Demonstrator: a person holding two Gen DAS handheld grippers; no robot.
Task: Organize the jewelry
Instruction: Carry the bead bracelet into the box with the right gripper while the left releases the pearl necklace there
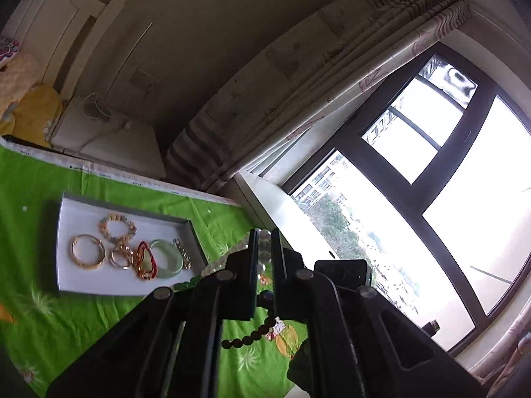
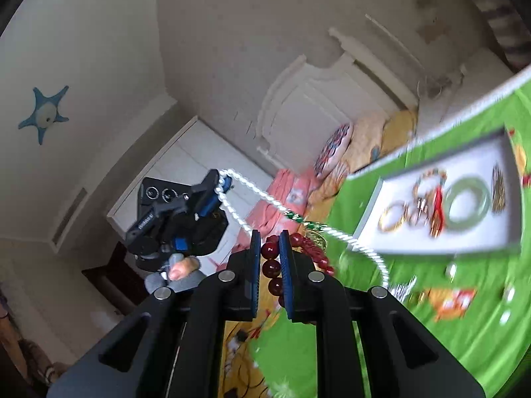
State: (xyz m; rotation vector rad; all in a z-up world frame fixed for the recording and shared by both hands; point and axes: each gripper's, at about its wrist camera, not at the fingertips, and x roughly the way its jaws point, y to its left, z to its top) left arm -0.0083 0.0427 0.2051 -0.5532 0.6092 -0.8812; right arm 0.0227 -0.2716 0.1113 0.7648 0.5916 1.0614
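Observation:
My left gripper [image 1: 264,243] is shut on a clear-white bead necklace [image 1: 264,237] and holds it lifted above the green cloth; in the right wrist view the left gripper [image 2: 219,180] hangs the pearl strand [image 2: 262,195] in the air. My right gripper [image 2: 269,248] is shut on a dark red bead string [image 2: 270,267]. A white tray [image 1: 99,282] on the cloth holds a gold bangle [image 1: 88,250], a pastel bead bracelet [image 1: 117,227], a red-and-gold bangle [image 1: 146,260], a green jade bangle [image 1: 167,258] and a gold chain [image 1: 182,253]. The tray [image 2: 464,245] is blurred in the right view.
A dark brown bead string [image 1: 252,333] hangs under the left gripper. The green printed cloth [image 1: 66,325] covers the table. A window [image 1: 415,199] and curtain [image 1: 298,99] are to the right. Small loose pieces [image 2: 451,270] lie on the cloth near the tray.

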